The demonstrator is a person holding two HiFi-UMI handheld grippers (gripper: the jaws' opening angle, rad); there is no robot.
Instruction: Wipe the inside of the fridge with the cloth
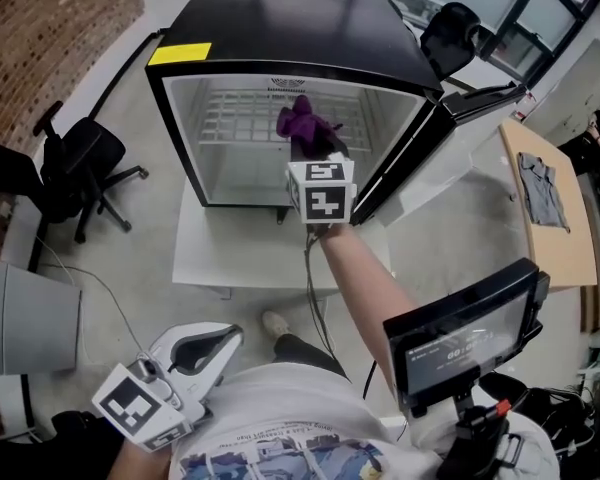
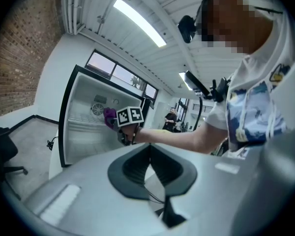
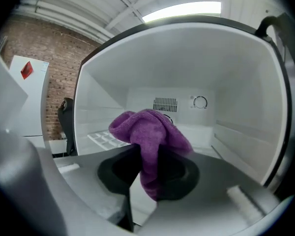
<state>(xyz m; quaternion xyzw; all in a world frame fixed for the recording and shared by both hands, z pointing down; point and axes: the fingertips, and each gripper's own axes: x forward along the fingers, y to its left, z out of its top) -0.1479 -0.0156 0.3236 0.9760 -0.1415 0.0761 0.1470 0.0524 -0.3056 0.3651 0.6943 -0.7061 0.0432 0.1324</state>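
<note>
Cloth: my purple cloth (image 3: 150, 134) is soft and nubbly. It is bunched into a rounded fold that droops over dark pads, and it hangs at the fridge's open mouth.
Right claw: my right gripper (image 3: 147, 167) is clamped on the cloth, with smooth grey shells to either side.
Left claw: my left gripper (image 2: 150, 155) has its jaws pressed together on nothing. I hold it low by my waist, well apart from the fridge.
Fridge: the fridge (image 1: 280, 23) is a boxy black shell with a glossy white lining. Its door (image 1: 450, 133) is swung wide to my right.
Inside: a white wire rack (image 1: 230, 118) lies toward the back. A slotted vent (image 3: 165, 104) and a round dial (image 3: 200, 102) sit on the rear wall.
Room: open space lies between the cloth and both side walls, and the ceiling is well above it.
Surroundings: the fridge sits on a white stand (image 1: 230, 258), with a black office chair (image 1: 80, 168) to the left.
</note>
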